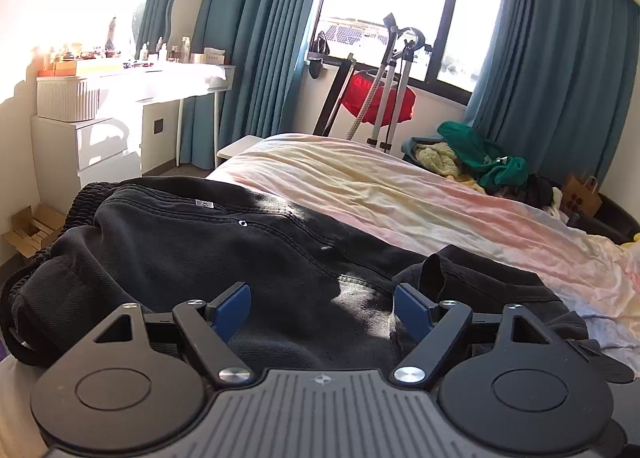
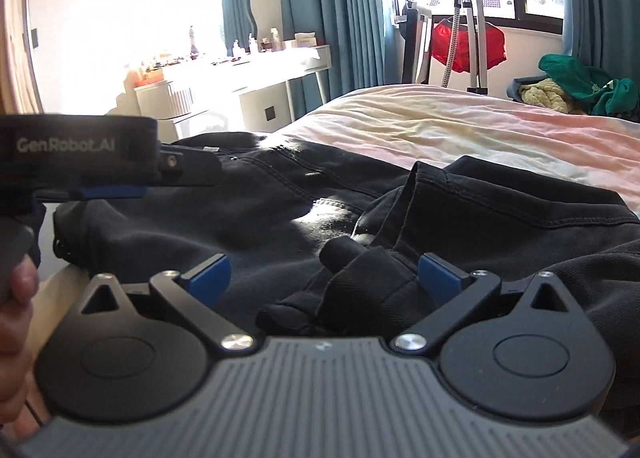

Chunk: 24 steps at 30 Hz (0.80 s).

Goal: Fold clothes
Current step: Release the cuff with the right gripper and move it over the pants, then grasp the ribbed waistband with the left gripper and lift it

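Observation:
Black pants (image 1: 208,242) lie spread on the bed, elastic waistband at the left, a rumpled leg end at the right. They also show in the right wrist view (image 2: 256,217). My left gripper (image 1: 322,308) is open just above the fabric, holding nothing. It also appears in the right wrist view (image 2: 120,185) at the left, seen from the side. My right gripper (image 2: 325,276) is open, with a bunched fold of the pants (image 2: 360,282) lying between its blue pads; I cannot tell if they touch it.
The bed sheet (image 1: 400,193) is pastel striped and stretches right. A clothes pile (image 1: 476,161) sits at the far right. A white dressing table (image 1: 132,85) stands at the left, a garment steamer (image 1: 396,97) by the window, a cardboard box (image 1: 32,230) on the floor.

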Motion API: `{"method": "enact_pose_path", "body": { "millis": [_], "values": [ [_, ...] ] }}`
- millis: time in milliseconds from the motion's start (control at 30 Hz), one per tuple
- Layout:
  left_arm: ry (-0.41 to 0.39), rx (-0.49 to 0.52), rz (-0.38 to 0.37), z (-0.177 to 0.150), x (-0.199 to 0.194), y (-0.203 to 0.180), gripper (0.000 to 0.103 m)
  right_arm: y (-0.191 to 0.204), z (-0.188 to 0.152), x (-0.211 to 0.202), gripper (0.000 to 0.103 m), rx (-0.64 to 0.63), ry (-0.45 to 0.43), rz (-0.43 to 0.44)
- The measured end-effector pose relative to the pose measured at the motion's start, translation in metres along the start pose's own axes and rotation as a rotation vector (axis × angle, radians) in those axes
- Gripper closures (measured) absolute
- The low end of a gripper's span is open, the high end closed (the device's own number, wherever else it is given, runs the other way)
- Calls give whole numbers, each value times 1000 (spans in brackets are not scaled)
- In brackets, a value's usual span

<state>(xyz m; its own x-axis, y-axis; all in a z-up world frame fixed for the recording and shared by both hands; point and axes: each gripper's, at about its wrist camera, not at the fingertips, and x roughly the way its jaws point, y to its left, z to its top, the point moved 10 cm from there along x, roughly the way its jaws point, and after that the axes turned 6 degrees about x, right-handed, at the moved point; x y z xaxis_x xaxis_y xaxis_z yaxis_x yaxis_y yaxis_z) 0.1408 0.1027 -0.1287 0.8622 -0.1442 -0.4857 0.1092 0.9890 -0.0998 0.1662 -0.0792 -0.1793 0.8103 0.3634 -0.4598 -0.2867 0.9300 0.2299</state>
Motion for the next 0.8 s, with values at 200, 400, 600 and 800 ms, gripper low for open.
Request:
{"method": "enact_pose_path", "body": {
  "millis": [200,400,600,800],
  "values": [
    [19,39,-47,-9,7,-18,22,-42,35,-57,1,12,-37,-82],
    [61,53,-79,-20,20,-29,22,-129,16,-72,1,168,-19,-234],
    [101,44,-21,-25,16,-19,22,-148,-30,-37,0,240,73,-280],
    [97,-64,11,-15,-37,31,15,-149,-30,-45,1,245,81,-274]
  ]
}}
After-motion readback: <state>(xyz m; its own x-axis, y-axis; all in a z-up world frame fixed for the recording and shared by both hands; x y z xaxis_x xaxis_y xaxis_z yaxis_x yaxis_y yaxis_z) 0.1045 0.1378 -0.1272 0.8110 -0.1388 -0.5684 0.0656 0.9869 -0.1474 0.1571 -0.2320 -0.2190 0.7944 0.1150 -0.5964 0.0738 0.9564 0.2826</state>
